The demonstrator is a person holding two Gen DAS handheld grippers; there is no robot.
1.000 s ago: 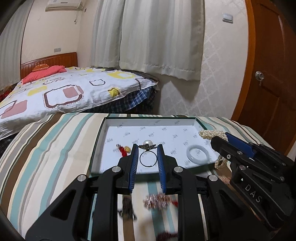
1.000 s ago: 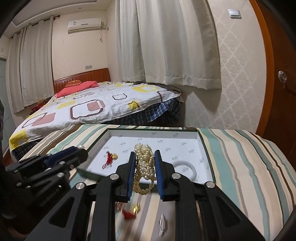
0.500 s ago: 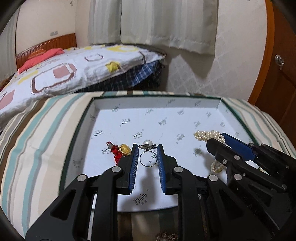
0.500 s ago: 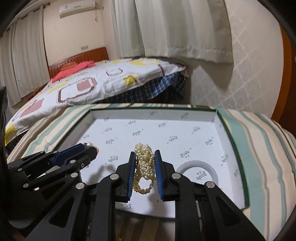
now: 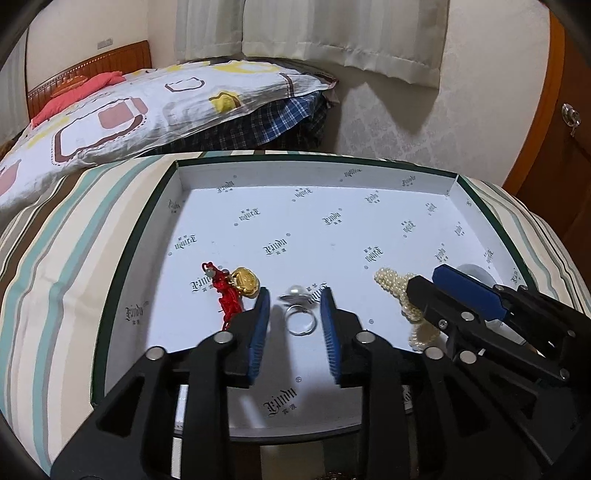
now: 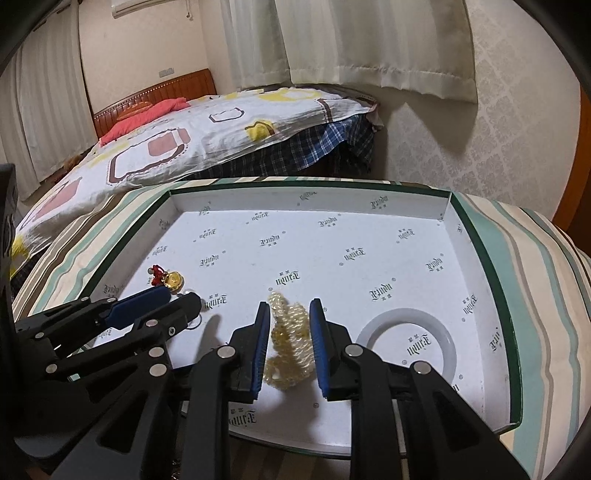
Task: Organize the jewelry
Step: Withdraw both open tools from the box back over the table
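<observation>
- Both grippers dropped from above the striped bed into the white printed tray point(image 5: 177, 206) since the earlier frame.
- Left gripper point(image 5: 295, 306) is opening; silver pearl-topped ring point(image 5: 301, 321) lies loose between its jaws. Tiny, slippery, grab the band.
- Right gripper point(image 6: 288, 321) is opening, letting the floppy cream pearl strand point(image 6: 290, 350) slump onto the tray floor.

We see a bed point(image 6: 207, 125) with a wooden headboard point(image 6: 155, 88), a patterned white quilt and a red pillow point(image 5: 74, 96). Pale curtains point(image 5: 332, 33) hang over cream patterned wallpaper point(image 6: 480, 122). A wooden door point(image 5: 569, 122) with a metal knob stands at the right. An air conditioner point(image 6: 129, 3) is mounted high.
</observation>
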